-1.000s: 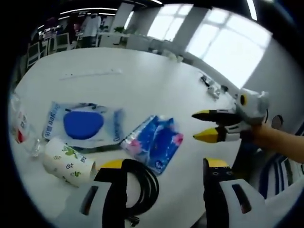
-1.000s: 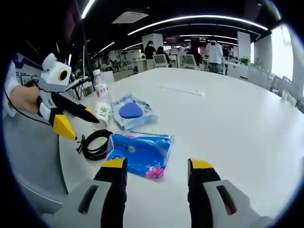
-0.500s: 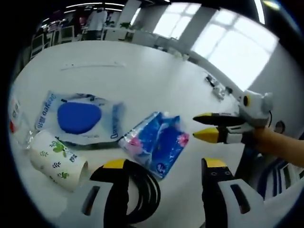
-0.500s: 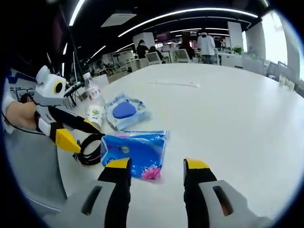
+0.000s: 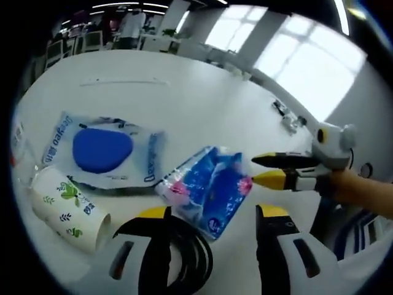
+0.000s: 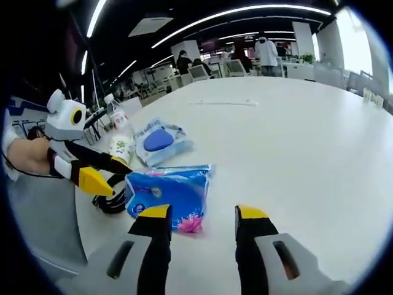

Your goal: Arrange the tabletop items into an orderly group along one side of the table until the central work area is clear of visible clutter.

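A blue floral tissue pack point(image 5: 209, 187) point(image 6: 166, 190) lies near the table's edge. Behind it is a clear pouch with a blue oval point(image 5: 104, 150) point(image 6: 158, 140), a leaf-printed paper cup point(image 5: 64, 200) point(image 6: 120, 147) on its side, and a water bottle point(image 6: 116, 120). A black coiled cable point(image 5: 184, 252) point(image 6: 110, 200) lies beside the pack. My left gripper point(image 5: 212, 215) point(image 6: 113, 178) hangs open over the cable, holding nothing. My right gripper point(image 6: 202, 214) point(image 5: 263, 170) is open just short of the pack, on its other side.
A thin white strip point(image 5: 123, 81) point(image 6: 224, 102) lies far out on the white table point(image 6: 295, 141). Small items point(image 5: 285, 117) sit at the table's far edge near the windows. Office desks, chairs and people stand beyond. A hand holds each gripper.
Both grippers have drawn a little closer to the tissue pack from opposite sides. The items on the table have not moved. Both stay open.
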Demonstrator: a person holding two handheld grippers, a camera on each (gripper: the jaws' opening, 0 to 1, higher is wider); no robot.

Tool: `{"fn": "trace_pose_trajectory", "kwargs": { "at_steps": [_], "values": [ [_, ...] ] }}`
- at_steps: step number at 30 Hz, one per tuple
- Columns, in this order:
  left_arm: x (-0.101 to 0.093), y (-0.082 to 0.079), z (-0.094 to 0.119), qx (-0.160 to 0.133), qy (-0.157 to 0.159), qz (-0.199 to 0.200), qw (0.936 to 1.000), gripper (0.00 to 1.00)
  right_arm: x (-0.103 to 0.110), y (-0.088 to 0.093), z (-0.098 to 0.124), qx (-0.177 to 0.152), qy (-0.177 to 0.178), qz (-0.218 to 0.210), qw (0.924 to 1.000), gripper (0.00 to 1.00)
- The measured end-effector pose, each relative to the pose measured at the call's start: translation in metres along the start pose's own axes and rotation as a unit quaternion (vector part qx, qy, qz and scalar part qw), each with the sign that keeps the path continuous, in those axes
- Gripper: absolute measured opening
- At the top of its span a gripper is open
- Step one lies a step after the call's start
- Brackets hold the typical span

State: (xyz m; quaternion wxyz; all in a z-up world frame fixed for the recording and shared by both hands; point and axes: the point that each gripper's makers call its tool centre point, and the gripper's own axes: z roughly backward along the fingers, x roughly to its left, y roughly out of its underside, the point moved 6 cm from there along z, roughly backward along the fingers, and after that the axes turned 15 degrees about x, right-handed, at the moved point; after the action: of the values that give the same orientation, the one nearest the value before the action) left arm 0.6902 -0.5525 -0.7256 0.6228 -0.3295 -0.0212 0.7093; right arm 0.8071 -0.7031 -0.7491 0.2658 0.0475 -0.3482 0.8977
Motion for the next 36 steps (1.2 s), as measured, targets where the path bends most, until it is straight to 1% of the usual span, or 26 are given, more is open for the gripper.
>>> {"fn": "trace_pose_trajectory", "kwargs": {
  "at_steps": [1,3,9,13,16,18,19,20,21,22,23,24,25,28,30,33,35,36],
  "values": [
    [0.001,0.000,-0.001,0.002,0.000,0.001,1.0000,0.47,0.002,0.000,-0.002,0.003,-0.003,0.003,1.0000,0.36],
    [0.004,-0.001,-0.004,0.003,-0.003,0.005,1.0000,0.47,0.002,-0.001,-0.004,0.005,-0.006,0.009,0.9999,0.36],
    [0.010,0.000,-0.007,0.002,-0.010,0.014,0.9999,0.46,0.000,-0.002,-0.010,0.006,-0.015,0.004,0.9999,0.35],
    [0.014,-0.001,-0.010,0.005,-0.012,0.019,0.9997,0.36,0.000,0.000,-0.013,0.008,-0.018,0.002,0.9998,0.30],
    [0.013,-0.001,-0.010,0.004,-0.015,0.039,0.9991,0.30,0.001,0.002,-0.014,0.008,-0.024,-0.004,0.9997,0.26],
    [0.013,-0.002,-0.010,0.006,-0.009,0.043,0.9990,0.24,0.001,0.004,-0.016,0.010,-0.031,-0.007,0.9995,0.22],
    [0.013,-0.002,-0.010,0.008,-0.008,0.043,0.9990,0.19,0.001,0.005,-0.017,0.013,-0.029,-0.004,0.9995,0.18],
    [0.011,-0.002,-0.010,0.008,-0.009,0.043,0.9990,0.14,0.001,0.006,-0.017,0.014,-0.026,0.000,0.9996,0.10],
    [0.010,-0.002,-0.009,0.009,-0.010,0.040,0.9991,0.10,-0.001,0.006,-0.016,0.013,-0.007,0.014,0.9998,0.02],
    [0.009,-0.002,-0.008,0.009,-0.011,0.040,0.9991,0.05,-0.002,0.006,-0.015,0.011,-0.004,0.016,0.9998,0.00],
    [0.010,-0.003,-0.007,0.002,-0.014,0.046,0.9988,0.02,-0.002,0.006,-0.014,0.005,-0.007,0.007,0.9999,0.00],
    [0.009,-0.005,-0.005,-0.006,-0.012,0.057,0.9983,0.02,-0.003,0.005,-0.014,0.000,-0.012,-0.006,0.9999,0.00],
    [0.007,-0.006,-0.005,-0.006,-0.004,0.064,0.9979,0.01,-0.004,0.005,-0.012,-0.005,-0.014,-0.020,0.9997,0.00],
    [0.007,-0.008,-0.004,-0.004,-0.003,0.059,0.9982,0.00,-0.006,0.005,-0.006,-0.017,-0.003,-0.022,0.9996,0.00],
    [0.007,-0.013,-0.002,-0.013,-0.005,0.053,0.9985,0.00,-0.006,0.003,0.000,-0.029,-0.002,-0.042,0.9987,0.00],
    [0.010,-0.020,-0.001,-0.023,0.002,0.059,0.9980,0.00,-0.008,-0.003,0.008,-0.048,0.000,-0.048,0.9977,0.00],
    [0.007,-0.023,0.001,-0.027,0.002,0.052,0.9983,0.00,-0.009,-0.004,0.012,-0.052,0.001,-0.048,0.9975,0.00],
    [0.009,-0.026,0.000,-0.030,0.000,0.050,0.9983,0.00,-0.010,-0.005,0.013,-0.053,0.001,-0.048,0.9974,0.00]
  ]
}}
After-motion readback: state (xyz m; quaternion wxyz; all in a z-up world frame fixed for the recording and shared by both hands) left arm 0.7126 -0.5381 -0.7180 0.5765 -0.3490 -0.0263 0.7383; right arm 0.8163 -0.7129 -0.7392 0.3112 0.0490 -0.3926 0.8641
